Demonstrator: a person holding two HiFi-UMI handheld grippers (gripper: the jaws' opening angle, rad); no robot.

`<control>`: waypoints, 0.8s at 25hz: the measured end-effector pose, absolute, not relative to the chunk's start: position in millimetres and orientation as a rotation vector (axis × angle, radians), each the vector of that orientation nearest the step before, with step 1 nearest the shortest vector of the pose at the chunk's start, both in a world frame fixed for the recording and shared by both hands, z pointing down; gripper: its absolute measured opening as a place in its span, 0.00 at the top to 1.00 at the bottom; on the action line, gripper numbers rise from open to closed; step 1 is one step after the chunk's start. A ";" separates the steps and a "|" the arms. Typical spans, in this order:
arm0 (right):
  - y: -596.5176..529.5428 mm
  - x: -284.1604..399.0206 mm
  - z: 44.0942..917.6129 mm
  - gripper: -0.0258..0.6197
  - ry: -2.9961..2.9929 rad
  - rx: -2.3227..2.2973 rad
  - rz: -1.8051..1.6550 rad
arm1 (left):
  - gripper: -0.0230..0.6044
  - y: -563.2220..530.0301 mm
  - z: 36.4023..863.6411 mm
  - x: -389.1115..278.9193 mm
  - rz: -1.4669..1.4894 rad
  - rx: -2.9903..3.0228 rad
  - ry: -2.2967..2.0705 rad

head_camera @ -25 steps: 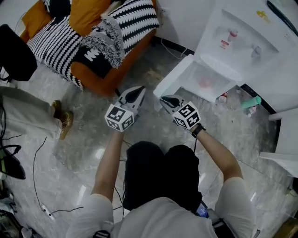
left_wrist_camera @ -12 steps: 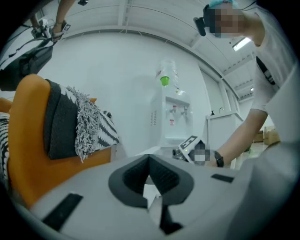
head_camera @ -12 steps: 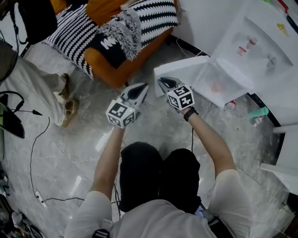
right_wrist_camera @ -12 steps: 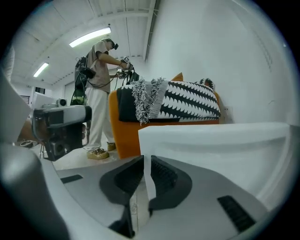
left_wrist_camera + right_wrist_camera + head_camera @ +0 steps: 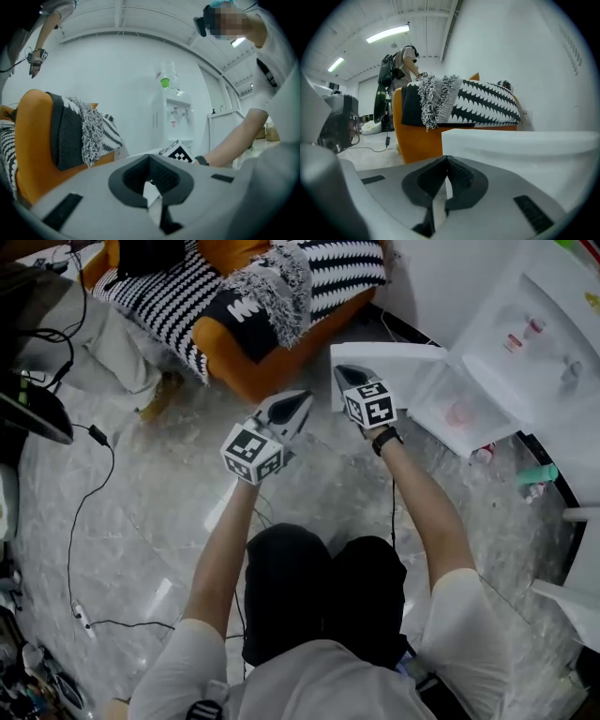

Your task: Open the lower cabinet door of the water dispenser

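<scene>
Lower cabinet door (image 5: 398,367), a flat white panel on the white plastic water dispenser (image 5: 553,334), stands swung wide open, its free edge pointing out over the floor toward the sofa. My right gripper (image 5: 345,371) sits at that edge. Its jaws have just been closing and are now clenched tip to tip with nothing between them. In the right gripper view the door's thick white edge (image 5: 525,150) fills the space just beyond the jaws; I cannot tell whether the tips touch it. My left gripper (image 5: 302,397) hangs just beside the right one, to its left, apart from the door. In the left gripper view its jaws also meet at the tips and hold nothing.

Past the door, the dispenser's lower compartment (image 5: 459,409) lies exposed, with something pinkish inside that I cannot make out. A small teal object (image 5: 536,474) lies on the floor near the dispenser's base. Opposite the dispenser stands an orange upholstered sofa (image 5: 244,367), draped with a black-and-white striped throw (image 5: 319,268) with a shaggy fringe. Grey polished marble floor (image 5: 169,521) spreads under both grippers, and a thin black cable (image 5: 98,442) trails across it at the left. In the right gripper view another person (image 5: 405,61) stands behind the sofa.
</scene>
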State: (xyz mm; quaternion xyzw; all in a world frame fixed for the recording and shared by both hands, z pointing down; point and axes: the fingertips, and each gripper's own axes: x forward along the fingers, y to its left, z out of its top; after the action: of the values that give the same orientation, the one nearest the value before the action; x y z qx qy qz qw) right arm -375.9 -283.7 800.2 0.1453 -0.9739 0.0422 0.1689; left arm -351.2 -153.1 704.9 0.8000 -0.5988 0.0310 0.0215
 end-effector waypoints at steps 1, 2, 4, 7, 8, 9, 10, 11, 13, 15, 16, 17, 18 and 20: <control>-282.1 -374.6 800.2 0.94 -2.775 0.411 0.128 | 0.95 -153.8 705.1 -349.9 0.099 2.481 -1.851; -280.4 -372.7 799.0 0.94 -2.784 0.410 0.132 | 0.95 -155.1 705.2 -347.9 0.101 2.484 -1.844; -276.2 -365.4 790.6 0.94 -2.816 0.410 0.114 | 0.95 -158.9 704.9 -341.2 0.102 2.494 -1.827; -271.8 -345.3 769.7 0.94 -2.874 0.422 0.062 | 0.95 -168.7 702.7 -325.9 0.104 2.524 -1.790; -271.4 -335.6 763.0 0.94 -2.887 0.437 0.049 | 0.95 -172.5 701.3 -320.1 0.102 2.533 -1.776; -271.2 -324.5 756.5 0.94 -2.896 0.460 0.044 | 0.95 -176.1 699.5 -314.0 0.097 2.540 -1.763; -271.1 -312.1 749.9 0.94 -2.902 0.487 0.047 | 0.95 -179.5 696.8 -307.8 0.086 2.541 -1.753; -271.2 -298.8 742.5 0.94 -2.906 0.520 0.054 | 0.95 -182.5 693.0 -301.5 0.069 2.538 -1.745; -272.2 -269.6 724.6 0.95 -2.903 0.600 0.062 | 0.95 -188.4 682.6 -286.2 0.035 2.530 -1.717; -272.7 -235.8 701.6 0.95 -2.879 0.699 0.053 | 0.95 -194.1 668.9 -262.3 0.017 2.544 -1.635; -271.9 -217.4 687.8 0.95 -2.856 0.753 0.033 | 0.95 -196.5 659.9 -248.1 0.006 2.551 -1.586; -269.4 -198.7 672.4 0.95 -2.826 0.806 -0.004 | 0.95 -198.3 649.0 -233.9 -0.004 2.554 -1.547; -264.6 -180.3 655.3 0.95 -2.792 0.858 -0.052 | 0.95 -198.9 636.3 -220.3 -0.007 2.555 -1.522; -250.3 -144.9 614.8 0.95 -2.739 0.961 -0.120 | 0.95 -197.3 605.2 -195.2 0.011 2.561 -1.499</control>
State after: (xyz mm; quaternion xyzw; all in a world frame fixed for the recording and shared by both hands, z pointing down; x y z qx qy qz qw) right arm -144.9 -250.3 614.8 0.3284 -0.9363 -0.0409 0.1179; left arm -195.2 -197.3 605.2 0.8598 -0.5032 0.0036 0.0868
